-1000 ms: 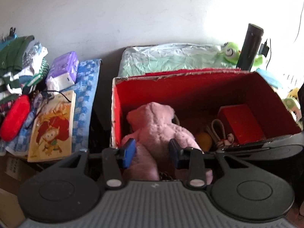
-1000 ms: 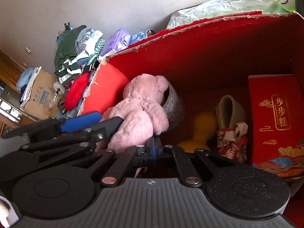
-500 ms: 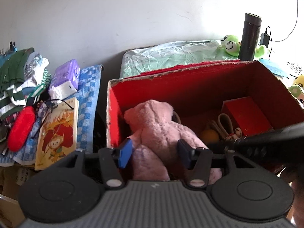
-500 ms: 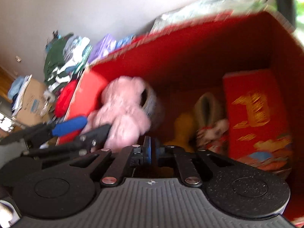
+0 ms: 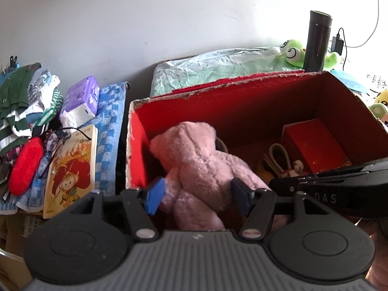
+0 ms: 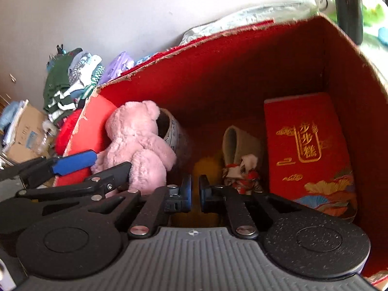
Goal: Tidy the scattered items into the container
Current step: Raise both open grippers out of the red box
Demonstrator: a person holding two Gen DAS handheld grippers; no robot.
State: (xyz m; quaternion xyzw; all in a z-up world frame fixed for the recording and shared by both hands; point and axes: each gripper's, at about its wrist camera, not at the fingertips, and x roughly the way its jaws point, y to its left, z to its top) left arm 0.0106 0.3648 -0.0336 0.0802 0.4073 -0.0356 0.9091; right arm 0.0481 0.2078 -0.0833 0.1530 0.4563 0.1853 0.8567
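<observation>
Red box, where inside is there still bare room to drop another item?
In the red box, bare floor shows along the back wall, between the tape roll and the red packet. The left end is crowded by the pink teddy; the front middle holds a yellow item and a patterned pouch.

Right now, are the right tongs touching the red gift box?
Apart. Right wrist view: right tongs hang beside the red gift box, a small doll between them.

Red packet [image 6: 308,150] — gold "步步糕"; right gripper [image 5: 286,184] — "DAS".
</observation>
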